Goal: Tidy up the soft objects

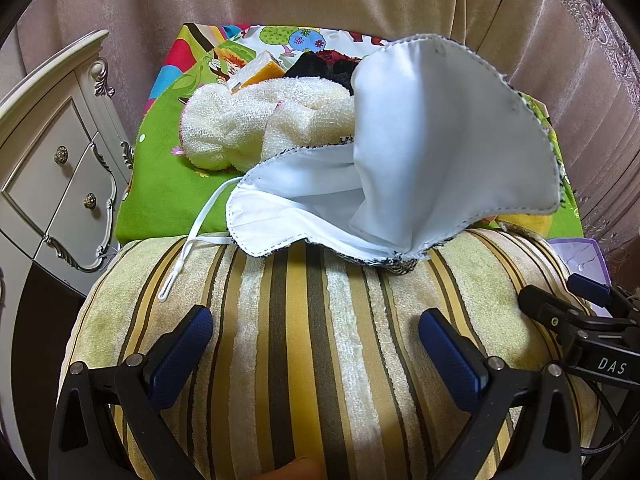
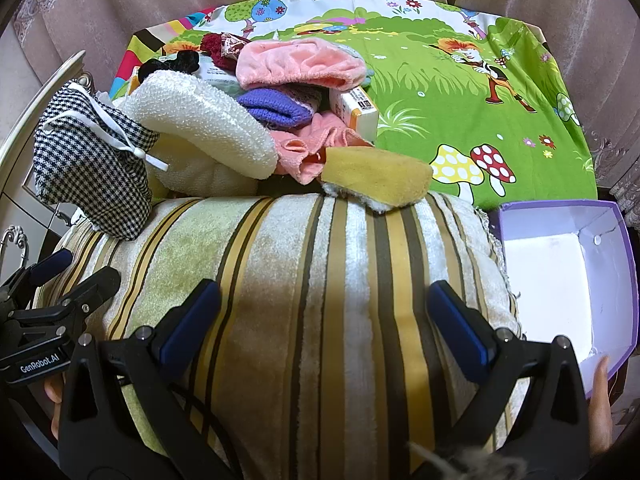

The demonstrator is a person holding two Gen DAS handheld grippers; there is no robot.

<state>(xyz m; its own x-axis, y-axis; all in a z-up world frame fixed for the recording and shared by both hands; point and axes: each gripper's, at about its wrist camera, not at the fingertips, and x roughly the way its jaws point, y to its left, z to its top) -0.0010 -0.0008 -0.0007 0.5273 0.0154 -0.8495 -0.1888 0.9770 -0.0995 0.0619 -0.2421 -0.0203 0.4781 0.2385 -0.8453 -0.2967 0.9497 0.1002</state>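
Left gripper (image 1: pixel 316 344) and right gripper (image 2: pixel 324 320) both spread, empty, poised above striped cushion (image 2: pixel 304 280). Likely readying a two-sided lift toward purple box (image 2: pixel 608 264). Houndstooth pouch (image 2: pixel 96 168) draped over cushion edge, obstructing.

A striped cushion (image 2: pixel 312 280) lies at the table's near edge; behind it, piled cloths (image 2: pixel 288 92) (pink, purple, cream).

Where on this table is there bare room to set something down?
The green cartoon cloth is bare right of the orange box, back to the curtain. The purple box looks empty inside. Crowded: the soft pile on the left, against the striped cushion.
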